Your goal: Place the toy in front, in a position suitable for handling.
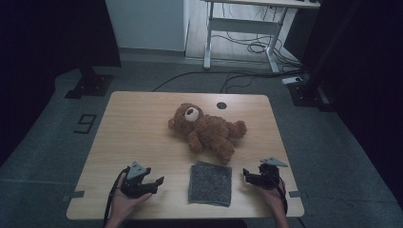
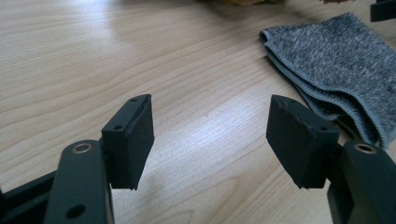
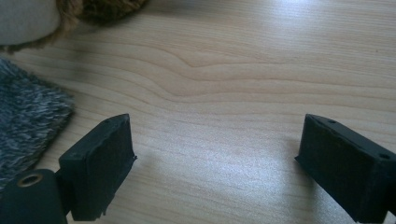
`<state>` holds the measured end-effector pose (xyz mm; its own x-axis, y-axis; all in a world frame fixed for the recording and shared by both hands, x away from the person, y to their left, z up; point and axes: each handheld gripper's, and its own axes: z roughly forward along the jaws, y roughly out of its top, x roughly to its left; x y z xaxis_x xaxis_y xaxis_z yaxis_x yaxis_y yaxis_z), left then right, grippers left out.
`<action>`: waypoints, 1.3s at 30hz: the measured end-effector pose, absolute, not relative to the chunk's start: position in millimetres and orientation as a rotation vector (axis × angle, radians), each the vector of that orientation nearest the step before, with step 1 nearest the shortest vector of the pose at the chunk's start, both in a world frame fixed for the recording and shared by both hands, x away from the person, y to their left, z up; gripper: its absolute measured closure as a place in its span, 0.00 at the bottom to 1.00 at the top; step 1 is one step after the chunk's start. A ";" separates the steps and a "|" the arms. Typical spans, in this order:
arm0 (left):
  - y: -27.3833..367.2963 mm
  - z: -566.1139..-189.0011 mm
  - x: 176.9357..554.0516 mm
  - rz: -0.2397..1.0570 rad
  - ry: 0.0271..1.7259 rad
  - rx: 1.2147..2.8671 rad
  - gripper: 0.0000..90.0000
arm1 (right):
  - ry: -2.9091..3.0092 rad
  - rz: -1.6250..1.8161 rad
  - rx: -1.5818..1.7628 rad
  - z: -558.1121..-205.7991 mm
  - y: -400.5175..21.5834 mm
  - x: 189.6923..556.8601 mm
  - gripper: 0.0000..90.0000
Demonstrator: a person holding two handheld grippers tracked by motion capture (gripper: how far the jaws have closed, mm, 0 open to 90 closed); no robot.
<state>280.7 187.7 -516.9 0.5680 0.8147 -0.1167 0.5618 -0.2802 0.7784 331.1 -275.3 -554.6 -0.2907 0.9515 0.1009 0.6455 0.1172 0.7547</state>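
A brown teddy bear (image 1: 205, 131) lies on its back in the middle of the wooden table (image 1: 138, 123). In front of it a folded grey cloth (image 1: 210, 183) lies flat; the same cloth (image 2: 336, 70) shows at the right of the left gripper view and its edge (image 3: 23, 126) at the left of the right gripper view. My left gripper (image 1: 156, 184) rests near the front edge, left of the cloth, open with bare wood between its jaws (image 2: 210, 140). My right gripper (image 1: 247, 175) sits right of the cloth, also open and empty (image 3: 215, 158). The bear's foot (image 3: 28, 21) shows at the top left.
A round cable hole (image 1: 221, 105) is in the table's far edge. Beyond the table stand a white desk frame (image 1: 242, 28) with cables on the floor and black stand bases (image 1: 90, 85) at both sides. Bare wood stretches left of the bear.
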 end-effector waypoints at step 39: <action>92.4 -508.4 356.4 0.350 0.955 2.057 0.31 | 2.007 1.208 1.403 -522.1 -236.5 311.8 0.15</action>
<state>356.4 92.4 -508.4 0.6732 0.7346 -0.0843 0.5059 -0.3744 0.7771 311.8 -236.5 -522.1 -0.4106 0.9007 0.1420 0.5469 0.1187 0.8287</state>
